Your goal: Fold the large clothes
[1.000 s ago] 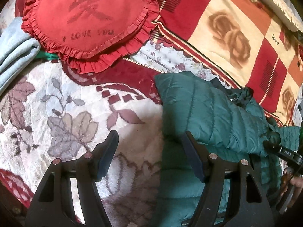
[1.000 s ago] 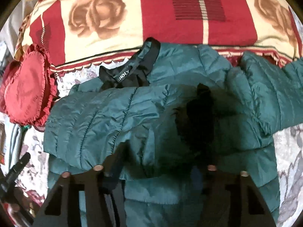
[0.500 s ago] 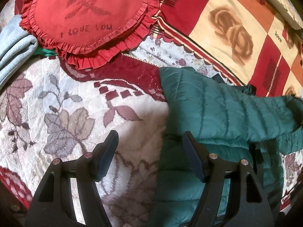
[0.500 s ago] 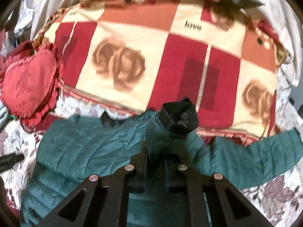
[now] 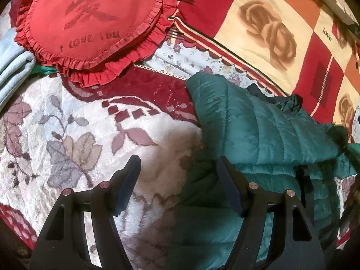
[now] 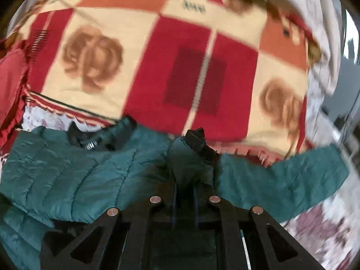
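Two handheld grippers work over a teal puffer jacket point(image 5: 258, 130) spread on a bed covered by a floral blanket point(image 5: 67, 139). The right gripper point(image 6: 185, 191) has just clamped its jaws onto the jacket's sleeve cuff point(image 6: 191, 153), which a second ago lay flat on the jacket's front. Now the cuff is pinched between the pads and raised off the body, its dark lining sticking up above the jaws. That suggests the sleeve fold is under way, with the sleeve probably about to be carried across the chest. The left gripper point(image 5: 178, 180) has hardly shifted; it hangs with jaws wide apart and nothing between them, one finger over the blanket, the other over the jacket's edge.

In the right wrist view the jacket lies crosswise, its black collar point(image 6: 90, 139) pointing away toward a red and cream rose-patterned quilt point(image 6: 180, 56). Its other sleeve point(image 6: 281, 180) stretches out to the right, so the long axis runs side to side. A red heart-shaped pillow point(image 5: 90, 22) sits well apart from the jacket.
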The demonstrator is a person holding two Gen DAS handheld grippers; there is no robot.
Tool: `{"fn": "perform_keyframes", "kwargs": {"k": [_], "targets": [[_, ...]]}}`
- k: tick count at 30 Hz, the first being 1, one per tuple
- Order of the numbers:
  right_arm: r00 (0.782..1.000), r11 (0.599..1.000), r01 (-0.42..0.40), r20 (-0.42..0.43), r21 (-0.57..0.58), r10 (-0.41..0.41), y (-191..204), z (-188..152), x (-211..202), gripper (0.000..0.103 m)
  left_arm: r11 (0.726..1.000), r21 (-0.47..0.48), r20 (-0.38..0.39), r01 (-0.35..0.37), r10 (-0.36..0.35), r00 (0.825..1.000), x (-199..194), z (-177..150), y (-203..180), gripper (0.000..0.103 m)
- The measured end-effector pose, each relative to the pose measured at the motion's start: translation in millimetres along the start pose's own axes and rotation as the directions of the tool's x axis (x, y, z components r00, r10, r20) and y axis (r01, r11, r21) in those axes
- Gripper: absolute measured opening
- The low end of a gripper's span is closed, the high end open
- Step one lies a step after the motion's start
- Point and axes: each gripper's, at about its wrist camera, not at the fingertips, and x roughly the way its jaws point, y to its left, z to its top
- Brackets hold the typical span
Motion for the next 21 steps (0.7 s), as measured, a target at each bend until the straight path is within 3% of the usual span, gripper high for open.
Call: {"fn": "perform_keyframes", "kwargs": {"k": [2, 9, 16, 21], "targets": [[0.998, 1.000, -0.020, -0.059, 0.007, 0.020, -2.4, -9.4, 14.5, 0.010, 1.000, -0.014, 0.002, 0.008, -0.008, 1.000, 2.3, 2.5, -3.5, 0.070], [0.986, 0.992, -0.127, -0.104, 0.007, 0.127, 14.4, -24.0, 18.7, 0.010, 0.997, -0.049, 0.029, 0.052, -0.050, 0.998, 16.4, 15.3, -32.4, 0.070], [0.984, 0.989, -0.139, -0.120, -0.054, 0.132, 38.3, -22.4, 26.8, 0.010, 0.998, 0.006, -0.021, -0.060, 0.060, 0.998, 44.9, 11.3, -46.4, 0.070], [0.975, 0.987, -0.162, -0.156, -0.005, 0.159, 25.2, -32.7, 39.0, 0.010, 0.998, -0.041, -0.050, -0.057, 0.055, 0.997, 66.7, 11.5, -30.3, 0.070]]}}
